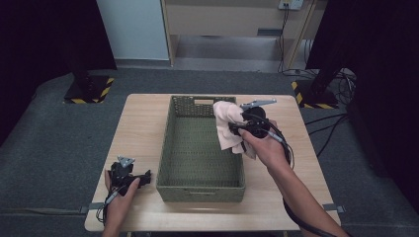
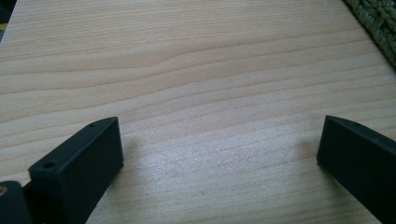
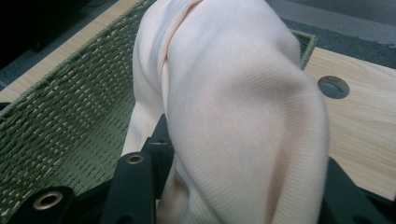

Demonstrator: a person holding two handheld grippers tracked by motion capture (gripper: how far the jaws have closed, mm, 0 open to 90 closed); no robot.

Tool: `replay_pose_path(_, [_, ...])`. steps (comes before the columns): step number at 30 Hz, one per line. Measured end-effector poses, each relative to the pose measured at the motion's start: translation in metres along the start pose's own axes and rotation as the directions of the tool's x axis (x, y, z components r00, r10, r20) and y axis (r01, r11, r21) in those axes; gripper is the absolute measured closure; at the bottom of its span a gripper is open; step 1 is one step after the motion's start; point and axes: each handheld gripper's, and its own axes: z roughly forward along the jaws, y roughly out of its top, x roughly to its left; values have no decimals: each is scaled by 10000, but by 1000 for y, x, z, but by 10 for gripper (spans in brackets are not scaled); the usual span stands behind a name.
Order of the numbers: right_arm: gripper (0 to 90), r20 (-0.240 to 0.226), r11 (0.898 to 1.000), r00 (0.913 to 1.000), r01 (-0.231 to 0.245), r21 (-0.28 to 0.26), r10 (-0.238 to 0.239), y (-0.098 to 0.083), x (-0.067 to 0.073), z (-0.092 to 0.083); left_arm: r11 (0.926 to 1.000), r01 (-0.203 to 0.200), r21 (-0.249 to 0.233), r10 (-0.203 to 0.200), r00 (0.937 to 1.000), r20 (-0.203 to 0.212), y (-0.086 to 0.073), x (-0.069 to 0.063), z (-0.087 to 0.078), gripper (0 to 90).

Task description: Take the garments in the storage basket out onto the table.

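A green woven basket (image 1: 201, 153) is set lengthways at the middle of a light wooden table (image 1: 141, 121), its long sides running from 6 o'clock to 12 o'clock. A handle slot is cut into the wall at each short end. The woven floor of the basket is seen bare; nothing lies on it.

A pale pink cloth (image 1: 228, 126) is held up over the basket's right rim, toward 2 o'clock from the basket's centre. It is pinched by the right gripper (image 1: 236, 129), which is carried in the right hand (image 1: 267, 146) above the right wall. The cloth hangs in loose folds, its lower edge dangling just inside that wall; whether it touches the rim cannot be told. In the right gripper view the ribbed cloth (image 3: 233, 116) is bunched between the black jaws, with the basket's inner wall (image 3: 60, 126) behind it at the left and a round hole (image 3: 333, 87) in the tabletop at the right.

The left gripper (image 1: 142, 178) is held low by the left hand (image 1: 118, 195) at the table's 7 o'clock corner, just beside the basket's near left corner. In the left gripper view its jaws are spread wide over bare wood (image 2: 205, 93), with nothing between them, and a corner of the basket (image 2: 376, 23) is seen at the upper right.
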Motion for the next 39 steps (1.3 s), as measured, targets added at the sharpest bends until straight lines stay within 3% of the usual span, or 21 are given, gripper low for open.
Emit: replay_pose_path(39, [563,891,9969,9929,-774,-158,785,-15,-60,-32,10000,-2,2,2,10000,2,0,0,0,0])
